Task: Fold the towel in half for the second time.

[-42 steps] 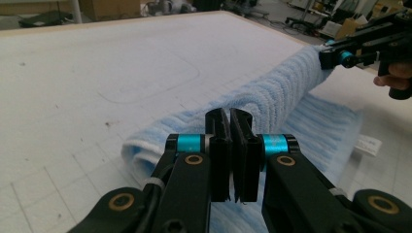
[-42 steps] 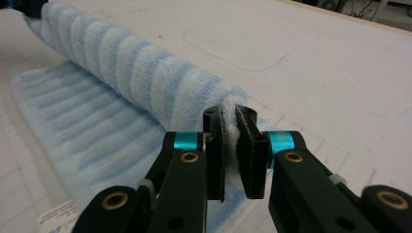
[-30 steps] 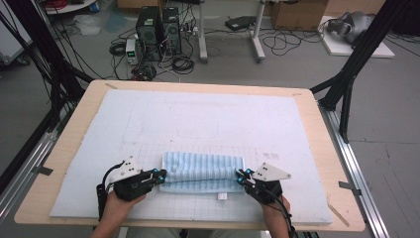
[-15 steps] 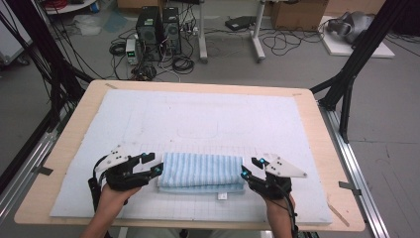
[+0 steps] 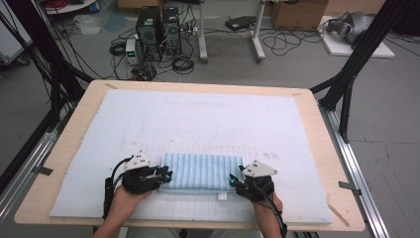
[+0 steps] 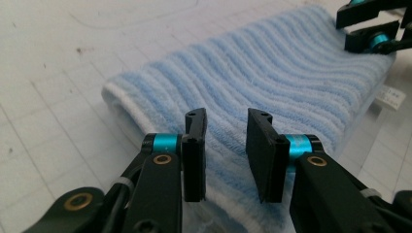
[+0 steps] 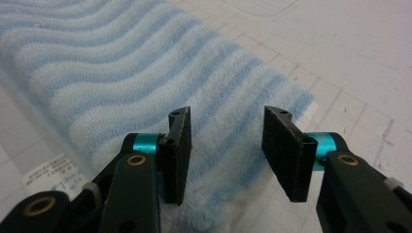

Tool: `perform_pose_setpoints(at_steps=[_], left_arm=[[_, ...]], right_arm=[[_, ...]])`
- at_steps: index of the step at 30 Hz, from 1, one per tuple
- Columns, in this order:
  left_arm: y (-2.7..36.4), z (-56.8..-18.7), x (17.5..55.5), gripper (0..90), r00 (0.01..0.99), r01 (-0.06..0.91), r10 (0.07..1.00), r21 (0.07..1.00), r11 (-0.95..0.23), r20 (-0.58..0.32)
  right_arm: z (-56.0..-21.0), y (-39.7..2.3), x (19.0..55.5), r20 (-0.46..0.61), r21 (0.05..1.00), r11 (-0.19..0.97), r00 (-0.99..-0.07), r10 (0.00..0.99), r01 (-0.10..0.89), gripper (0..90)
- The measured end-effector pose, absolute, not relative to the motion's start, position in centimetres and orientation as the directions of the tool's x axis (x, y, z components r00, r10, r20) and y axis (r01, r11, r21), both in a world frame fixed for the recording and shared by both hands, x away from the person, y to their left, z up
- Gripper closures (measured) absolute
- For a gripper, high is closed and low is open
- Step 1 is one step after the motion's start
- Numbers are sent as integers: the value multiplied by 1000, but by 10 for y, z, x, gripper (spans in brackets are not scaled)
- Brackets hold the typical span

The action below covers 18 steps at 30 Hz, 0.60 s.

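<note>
I see the folded blue-and-white striped terry towel (image 5: 200, 171) lying near the front edge of the pale blue foam mat (image 5: 148, 124), its long axis running side to side between my two claws. The left gripper (image 5: 166, 175) sits at its left short end and the right gripper (image 5: 233, 181) at its right, both released; the left's jaws have just been closing, towel beneath them ungripped. Beyond the wooden table (image 5: 317, 129) is a cabled floor.

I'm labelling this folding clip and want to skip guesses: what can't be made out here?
- Print on the towel's tag: blurred and cut short by a jaw in the right gripper view, too small in the high view.
- Number of layers in the folded towel: the top layer covers them.
- Near towel edge: behind the left gripper in its own view.
</note>
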<state>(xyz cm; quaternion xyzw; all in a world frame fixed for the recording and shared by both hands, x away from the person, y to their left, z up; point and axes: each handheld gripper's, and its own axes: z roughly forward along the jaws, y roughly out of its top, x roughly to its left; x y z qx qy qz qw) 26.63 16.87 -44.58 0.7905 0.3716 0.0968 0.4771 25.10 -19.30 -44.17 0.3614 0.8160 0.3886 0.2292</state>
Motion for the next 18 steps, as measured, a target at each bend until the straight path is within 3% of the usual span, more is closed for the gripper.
perform_pose_setpoints(at_steps=[12,18], left_arm=[[171,-452,259,705,713,498,669,824,-271,-211],[186,-444,256,484,723,370,669,915,-162,-173]], right_arm=[[-450,-201,242,-55,805,412,-638,768,427,538],[-439,-218,234,4,876,300,-627,779,379,387]])
